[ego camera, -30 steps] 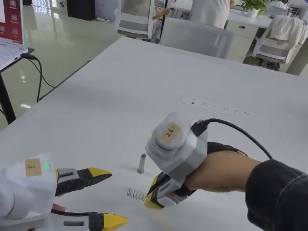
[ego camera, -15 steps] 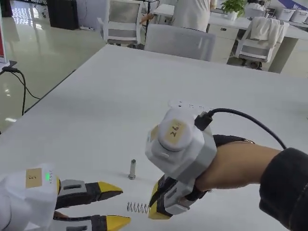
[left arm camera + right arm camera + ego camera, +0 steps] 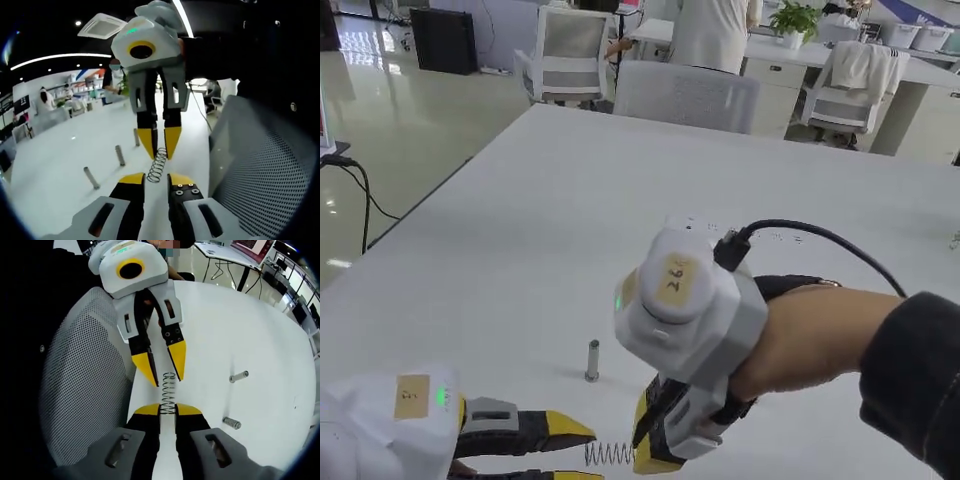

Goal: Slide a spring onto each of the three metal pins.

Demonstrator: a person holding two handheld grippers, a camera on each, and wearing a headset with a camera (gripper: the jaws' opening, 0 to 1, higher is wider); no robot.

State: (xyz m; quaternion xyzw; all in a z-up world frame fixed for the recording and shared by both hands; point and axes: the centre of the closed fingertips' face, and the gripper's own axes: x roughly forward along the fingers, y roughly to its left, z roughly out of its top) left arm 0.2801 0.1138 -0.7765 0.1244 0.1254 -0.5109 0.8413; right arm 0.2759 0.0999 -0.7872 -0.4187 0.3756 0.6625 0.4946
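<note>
Metal spring (image 3: 169, 392) | right tool (image 3: 168, 410) clamped on end | left tool (image 3: 156, 179) spread

The left gripper (image 3: 588, 456) has closed in on the spring (image 3: 612, 454); its jaws now flank the spring's free end, low in the head view.

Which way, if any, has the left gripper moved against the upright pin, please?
Yes. In the head view the left gripper has slid right, from left of the pin to below it, at the spring.
</note>
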